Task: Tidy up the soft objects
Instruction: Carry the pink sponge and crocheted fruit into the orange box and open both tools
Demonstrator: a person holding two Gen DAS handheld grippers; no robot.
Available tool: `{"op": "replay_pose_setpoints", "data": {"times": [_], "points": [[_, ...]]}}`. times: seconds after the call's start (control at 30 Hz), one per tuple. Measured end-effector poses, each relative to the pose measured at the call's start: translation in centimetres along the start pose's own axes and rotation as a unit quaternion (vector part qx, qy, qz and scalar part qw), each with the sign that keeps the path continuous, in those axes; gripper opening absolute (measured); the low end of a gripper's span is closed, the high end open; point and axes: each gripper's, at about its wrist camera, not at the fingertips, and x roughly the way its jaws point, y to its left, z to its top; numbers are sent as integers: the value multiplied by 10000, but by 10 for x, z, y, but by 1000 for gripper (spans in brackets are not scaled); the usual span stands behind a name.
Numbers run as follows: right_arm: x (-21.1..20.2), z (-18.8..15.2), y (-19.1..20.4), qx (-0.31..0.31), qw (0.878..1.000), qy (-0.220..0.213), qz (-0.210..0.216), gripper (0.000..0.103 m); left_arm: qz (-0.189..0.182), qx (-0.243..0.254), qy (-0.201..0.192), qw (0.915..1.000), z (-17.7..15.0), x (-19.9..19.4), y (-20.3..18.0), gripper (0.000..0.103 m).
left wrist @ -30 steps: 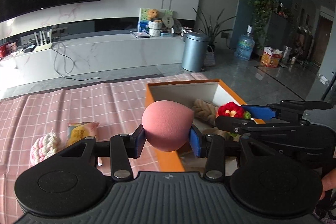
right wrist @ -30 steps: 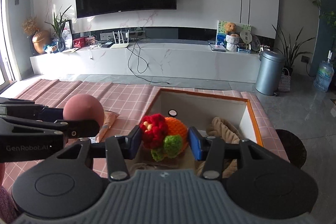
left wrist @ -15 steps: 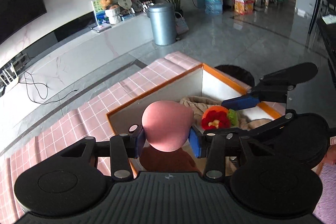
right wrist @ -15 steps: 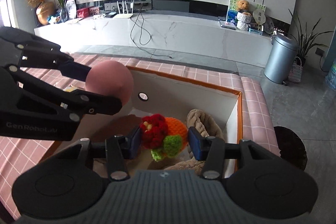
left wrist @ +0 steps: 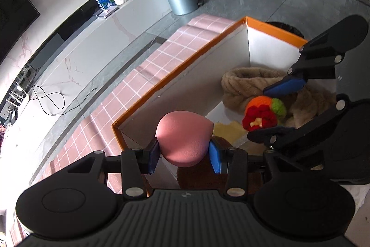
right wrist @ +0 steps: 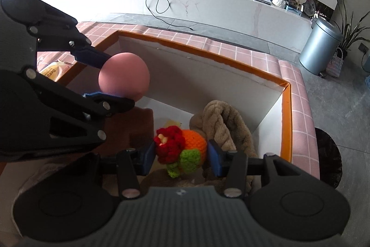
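My left gripper (left wrist: 184, 154) is shut on a pink sponge egg (left wrist: 183, 139) and holds it over the near left corner of the orange-rimmed box (left wrist: 175, 75). The egg also shows in the right wrist view (right wrist: 123, 76). My right gripper (right wrist: 181, 157) is shut on a crocheted toy in red, orange and green (right wrist: 182, 152), held low inside the box (right wrist: 208, 54). The toy also shows in the left wrist view (left wrist: 263, 112). A beige knitted scarf (right wrist: 227, 122) lies in the box on the right side.
The box stands on a pink checked tablecloth (left wrist: 138, 89). A yellow snack packet (right wrist: 54, 68) lies on the cloth left of the box. A brown cloth (right wrist: 129, 129) and a yellow piece (left wrist: 227, 129) lie on the box floor. A grey bin (right wrist: 320, 48) stands on the floor beyond.
Both grippers have moved forward and tipped down into the box, each still holding its object. The pink egg now hangs over the box's inside rather than its edge.
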Motion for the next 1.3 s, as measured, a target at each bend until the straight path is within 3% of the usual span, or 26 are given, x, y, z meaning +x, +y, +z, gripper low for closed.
{"op": "replay_pose_setpoints", "data": {"times": [0.17,0.37,0.47,0.97,1.13,1.2,1.3], "points": [[6,0,6,-88,9999,69,-10,48,62,22,137,9999,0,9,1,52],[4,-1,8,-177,9998,50,-20,49,3,-126,69,9999,0,7,6,63],[2,-1,8,-205,9998,20,-1,55,59,-118,-40,9999,-1,0,8,73],[-40,-6,17,-11,9996,-256,94,62,-95,-562,-593,9966,-14,-56,13,74],[-70,-15,33,-49,9985,-536,51,73,-95,-723,-853,9937,-26,-85,13,74],[-81,-21,42,-79,9979,-647,-14,83,-80,-865,-941,9918,-34,-96,13,74],[-96,-32,55,-114,9964,-833,-132,86,-16,-1070,-1131,9878,-49,-113,12,74]]}}
